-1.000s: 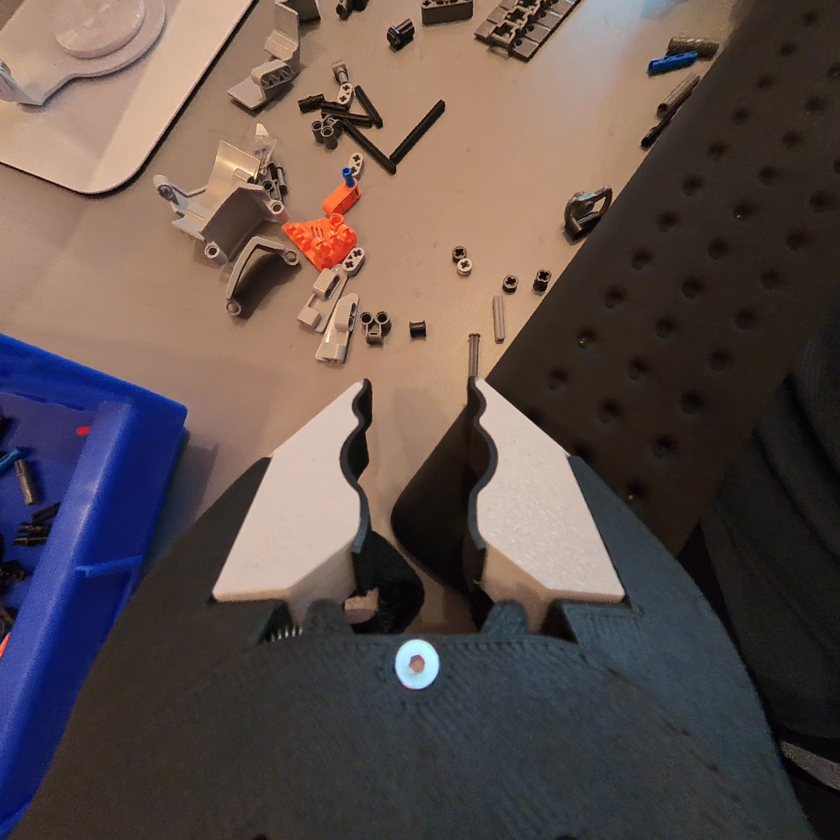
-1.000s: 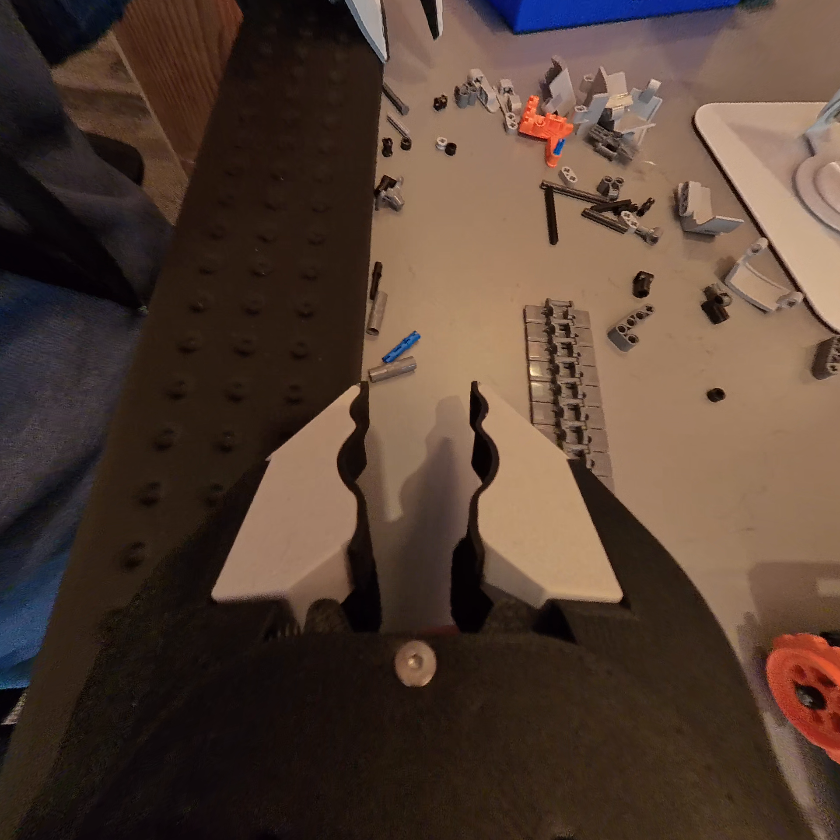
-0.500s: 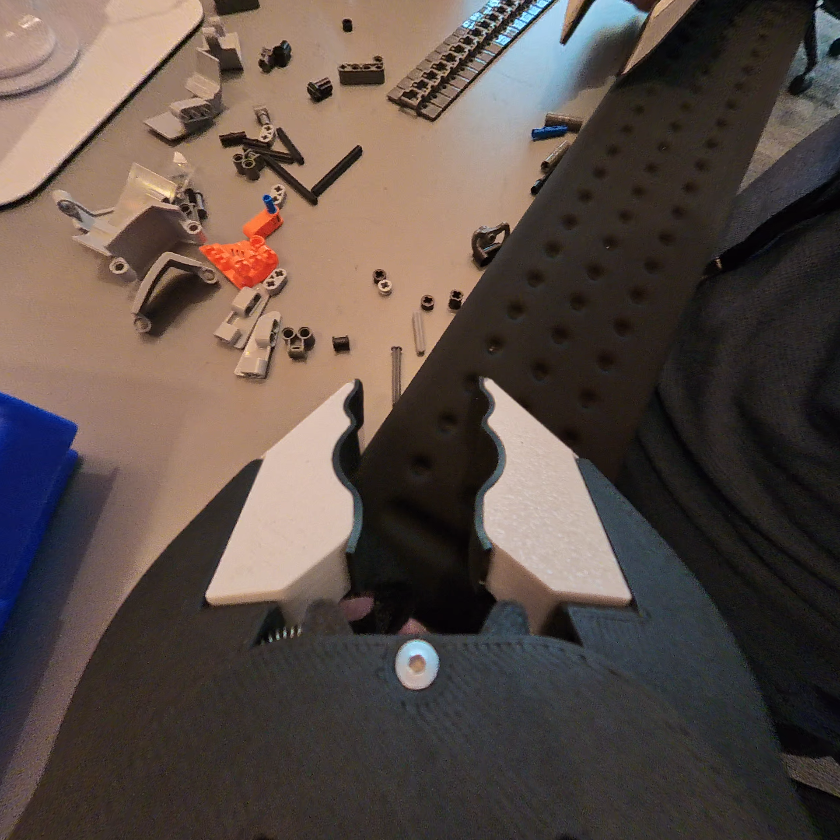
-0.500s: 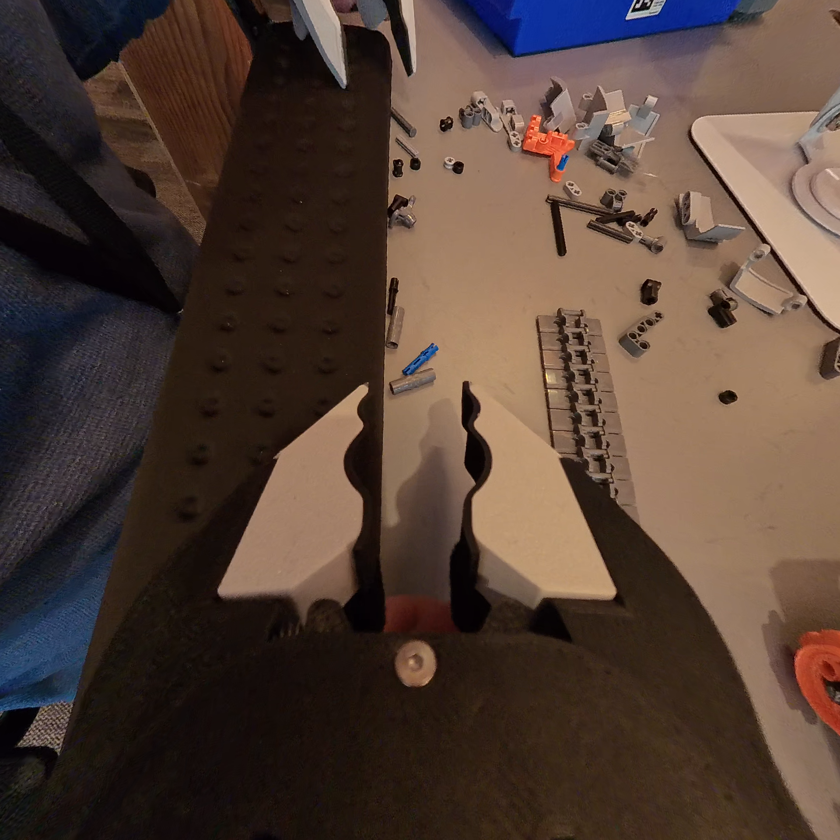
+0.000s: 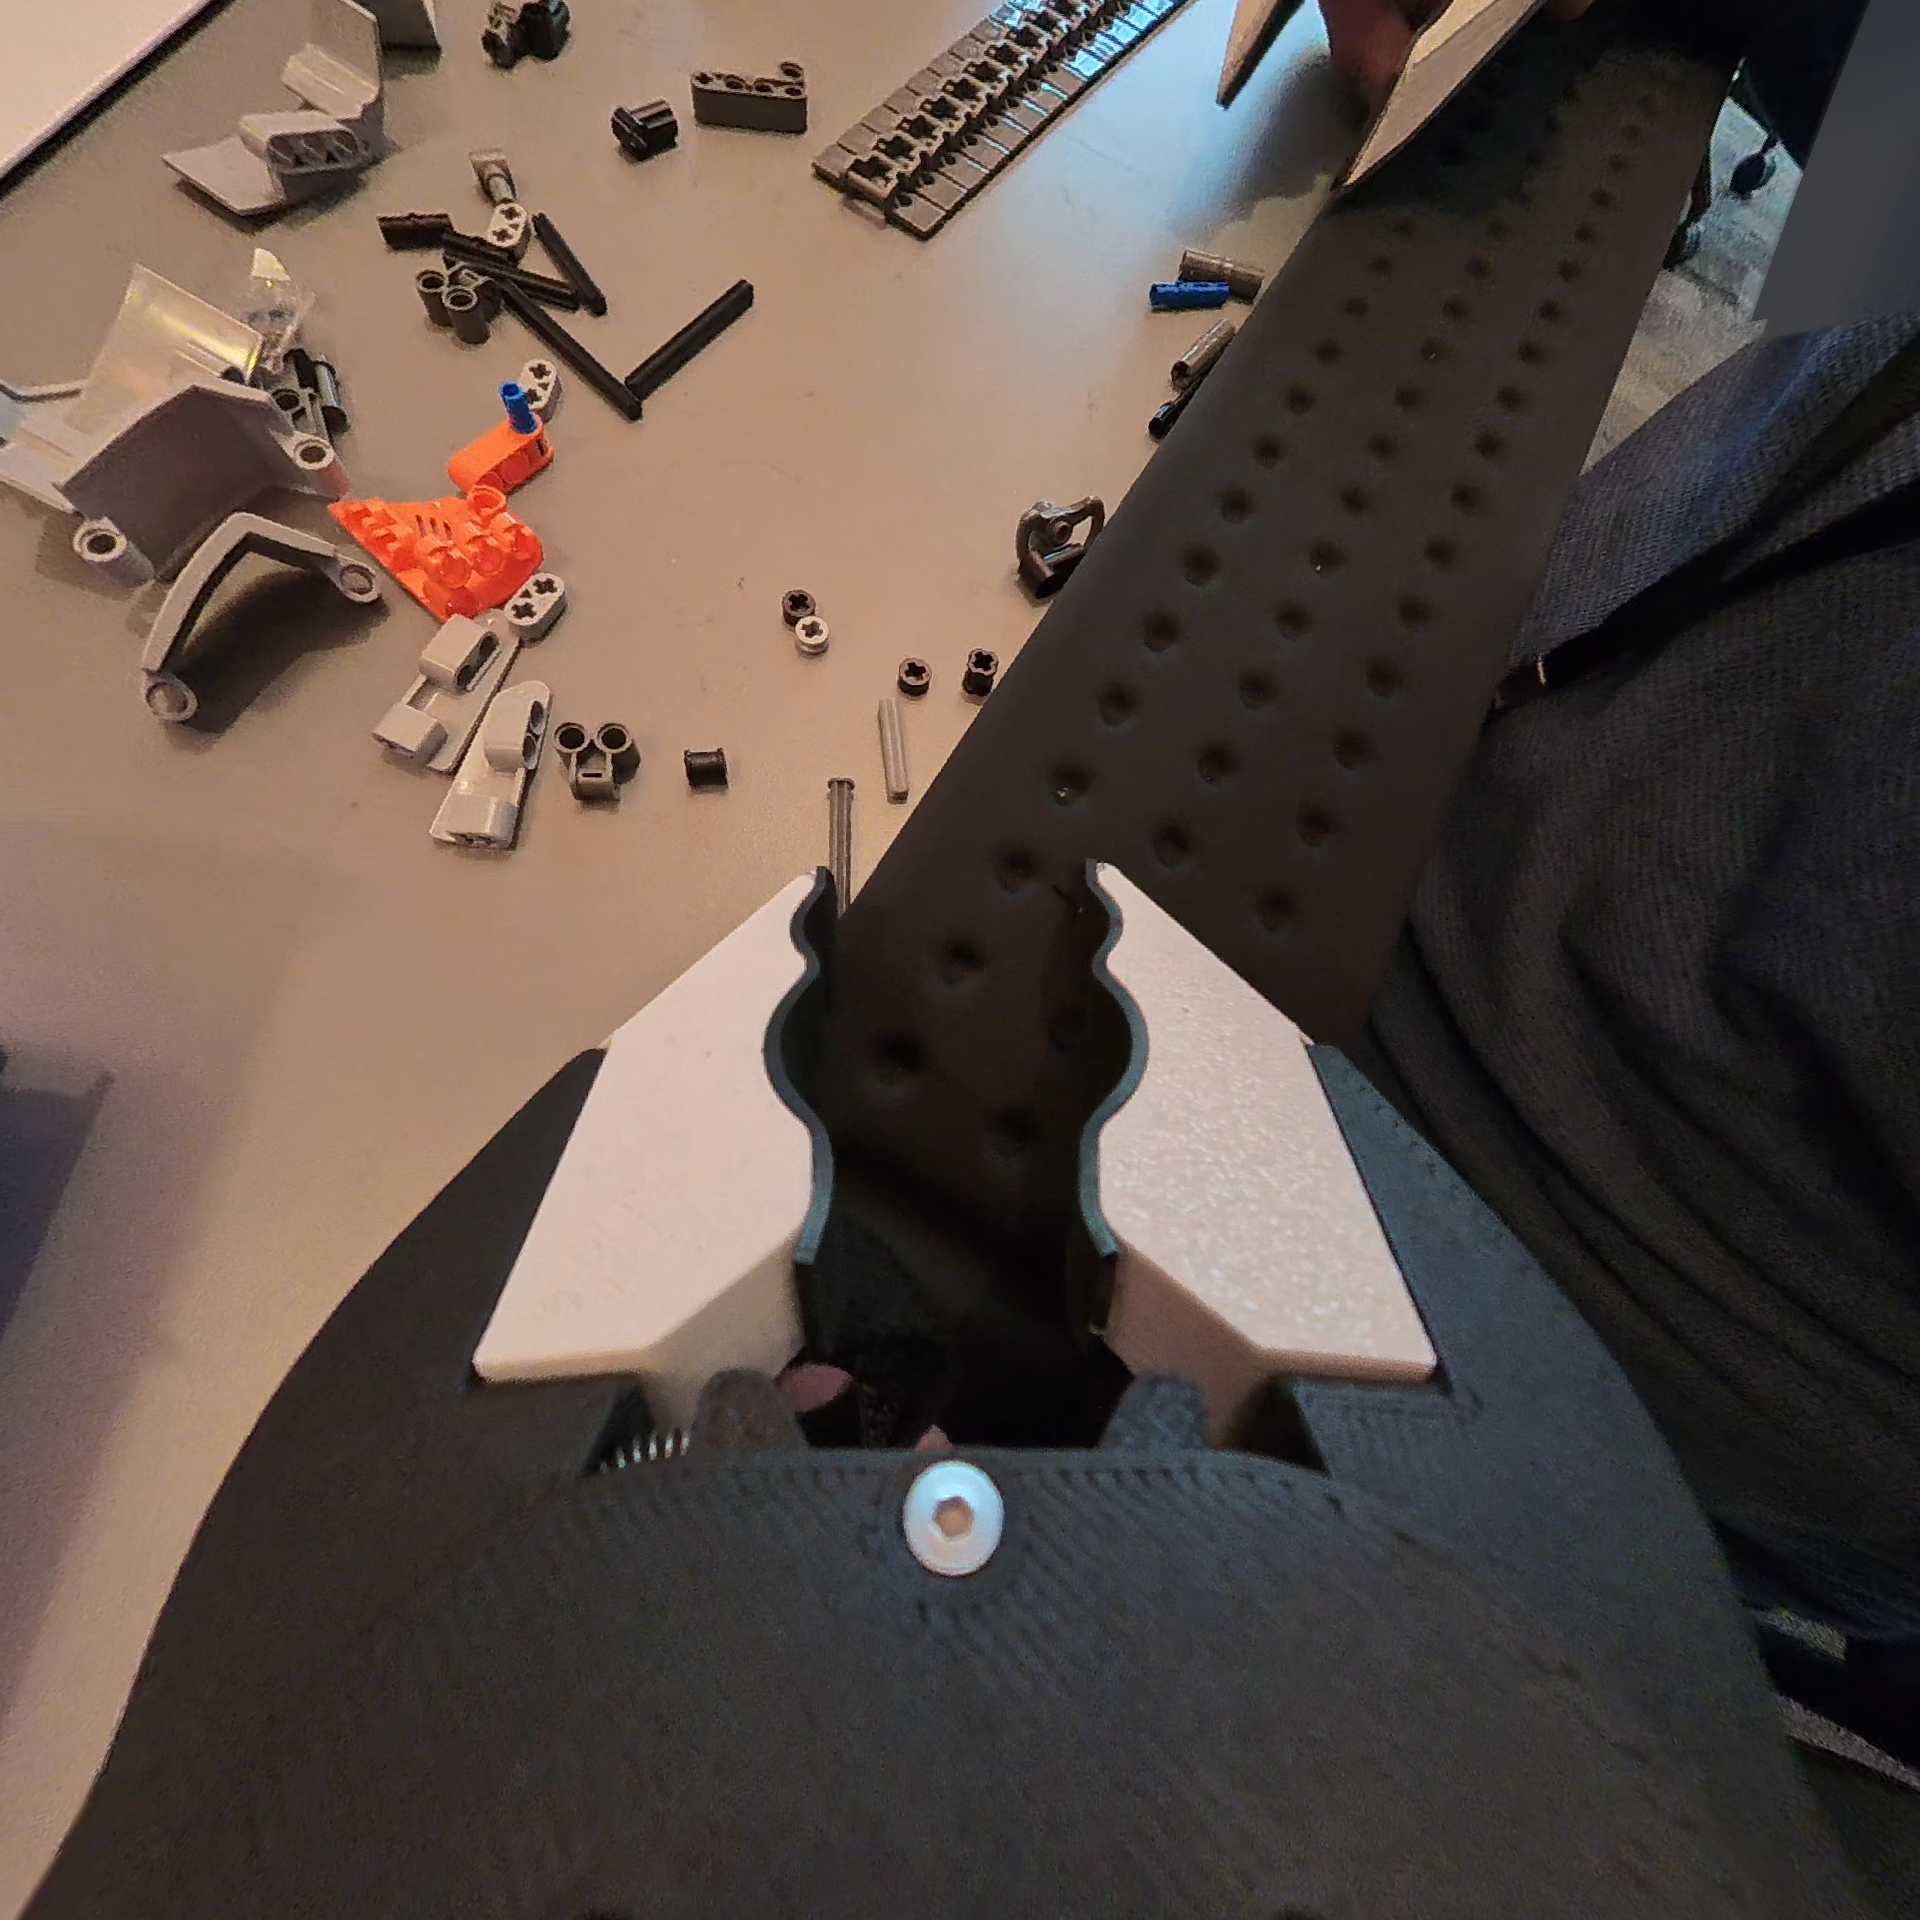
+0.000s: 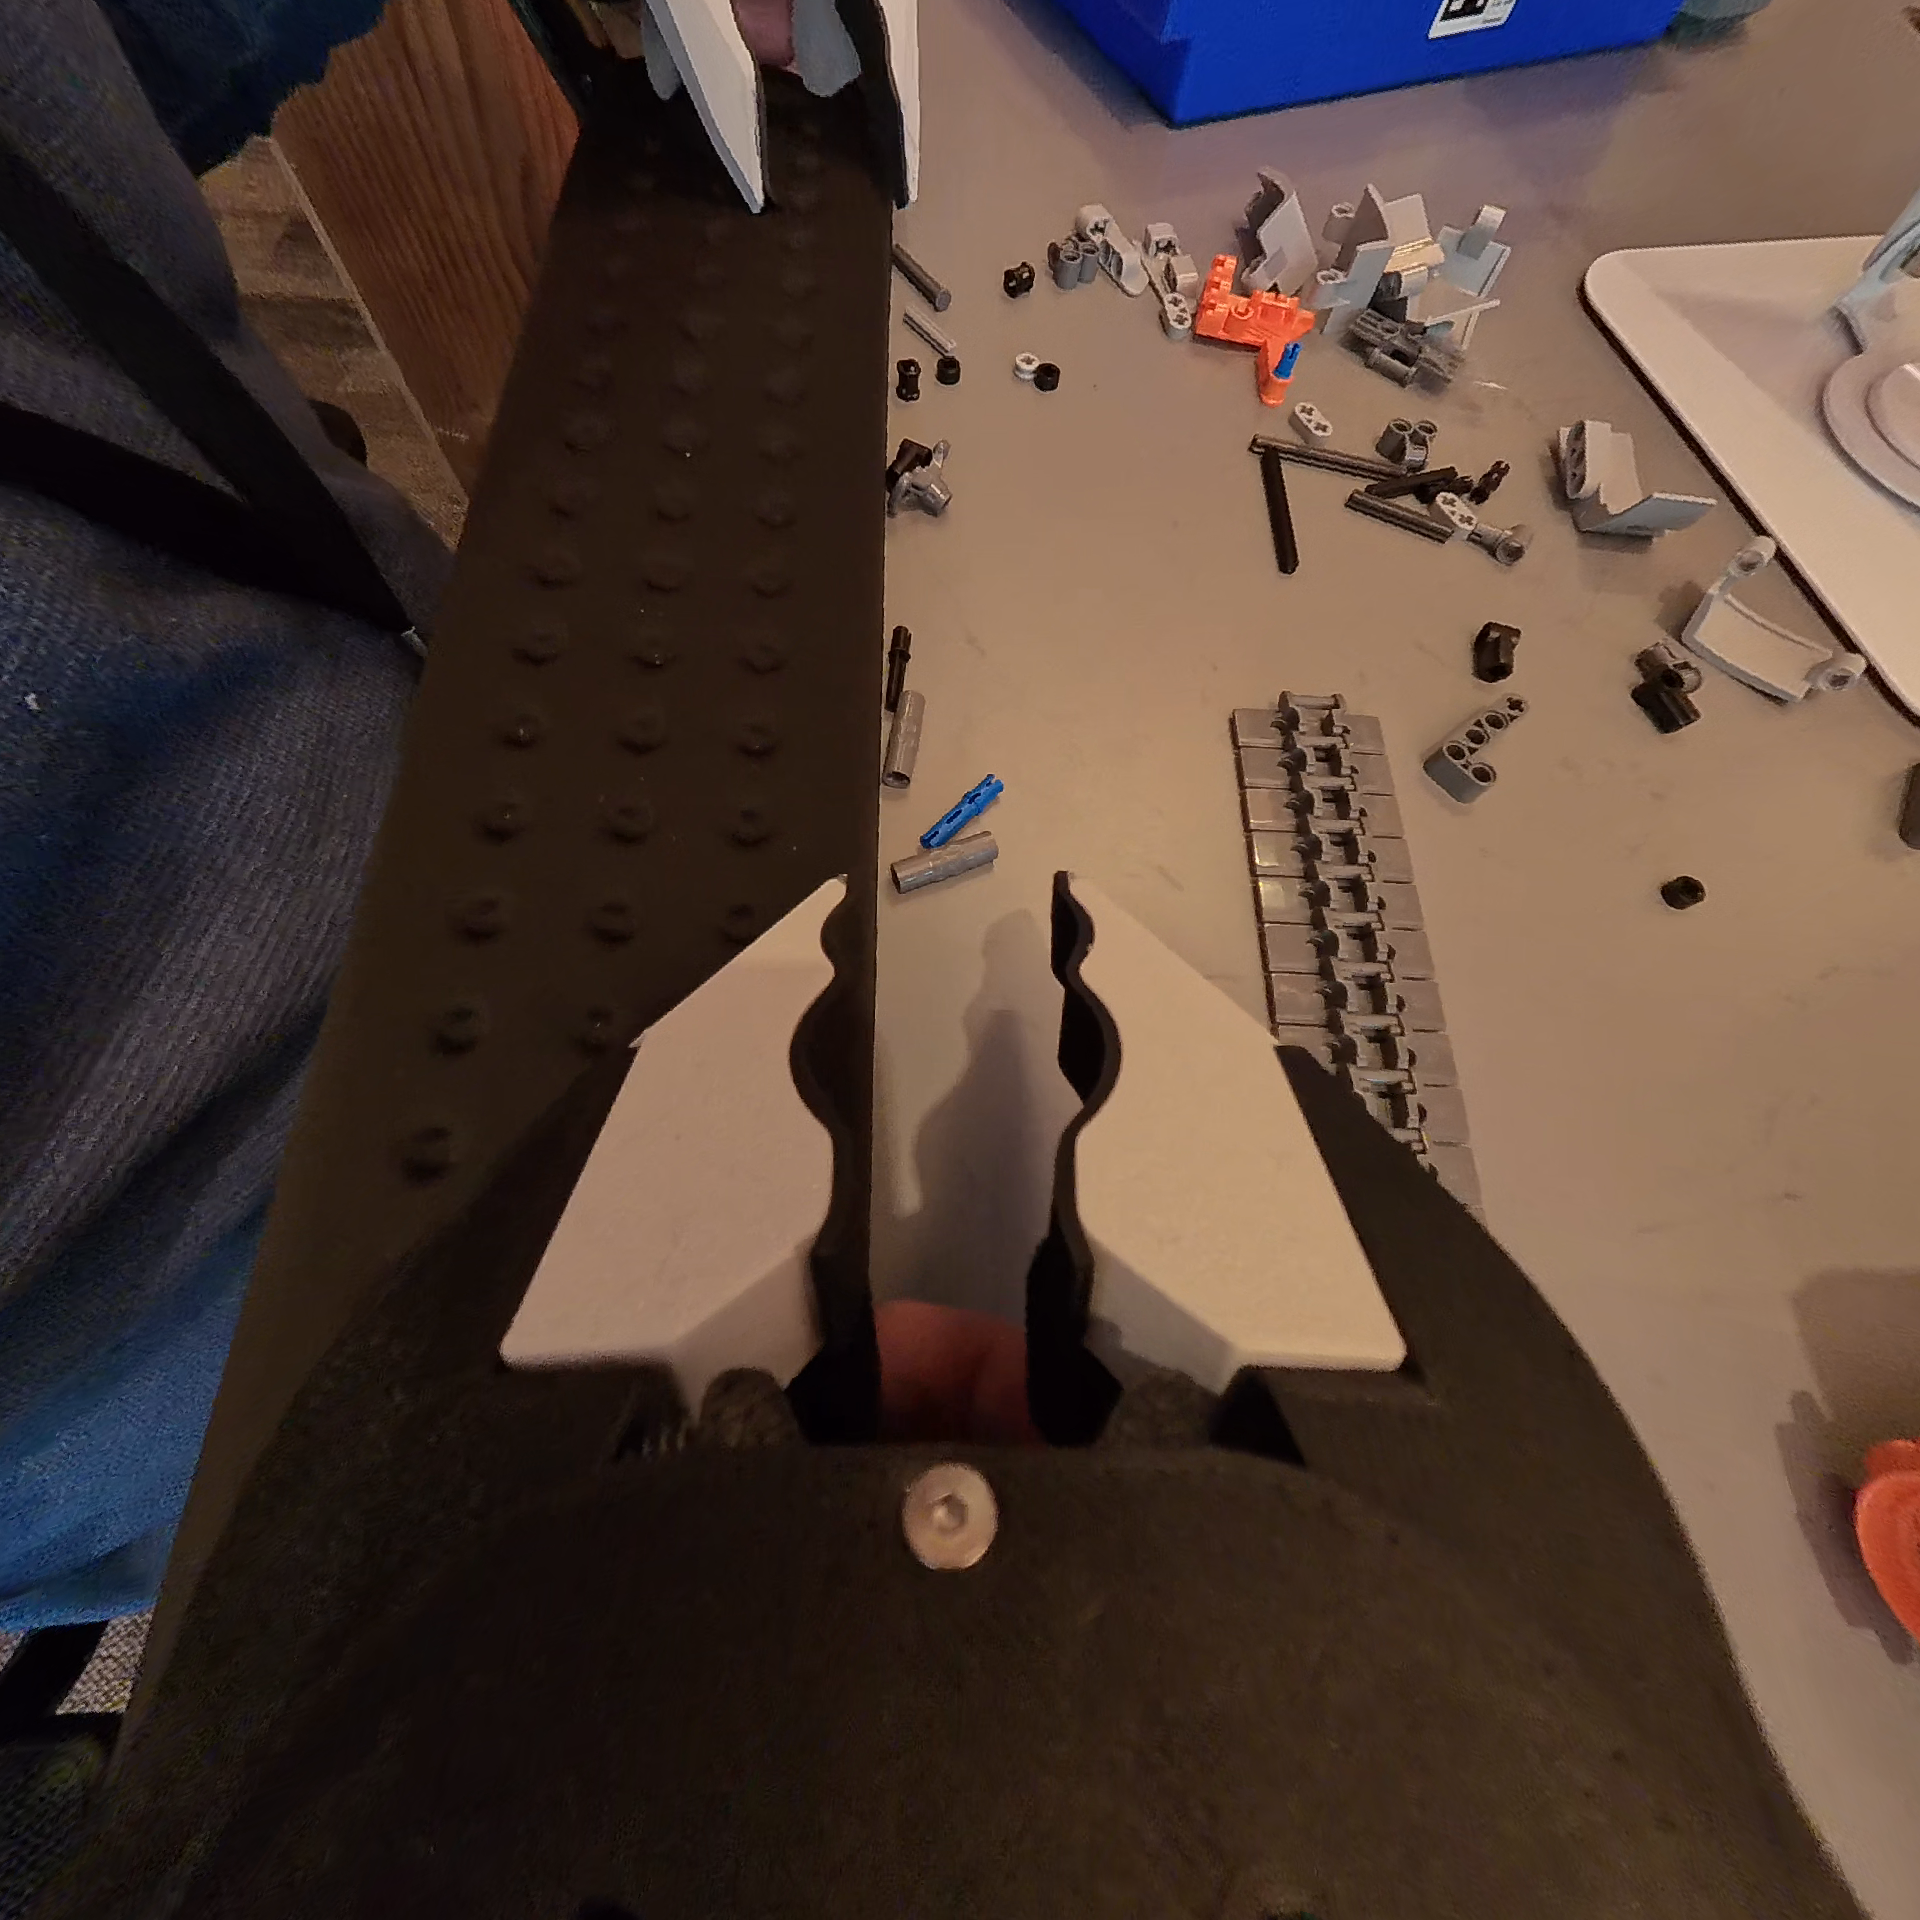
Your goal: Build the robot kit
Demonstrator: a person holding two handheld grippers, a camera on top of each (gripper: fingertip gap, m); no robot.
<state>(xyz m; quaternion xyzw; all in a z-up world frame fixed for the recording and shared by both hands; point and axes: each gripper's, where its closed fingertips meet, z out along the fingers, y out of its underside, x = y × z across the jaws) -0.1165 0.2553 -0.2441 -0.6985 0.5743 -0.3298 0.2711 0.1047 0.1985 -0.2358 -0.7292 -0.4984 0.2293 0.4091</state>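
A long black strip with rows of holes lies along the table's edge; its studded side shows in the right wrist view. My left gripper is open, with the strip's near end between and under its fingers. My right gripper is open at the strip's other end. Its left finger sits over the strip's edge, and bare table shows in the gap. Each gripper shows far off in the other's view: the right one and the left one.
Loose grey, black and orange building pieces lie scattered on the grey table. A grey track chain, a blue pin, a blue bin, a white tray and an orange wheel are there. A person's dark clothing borders the strip. My right fingertips sit around 25 cm from my left ones.
My left gripper has moved right from the table onto the strip's end, and the blue bin has left its view. My right gripper has shifted left to the strip's edge, its jaws slightly narrower.
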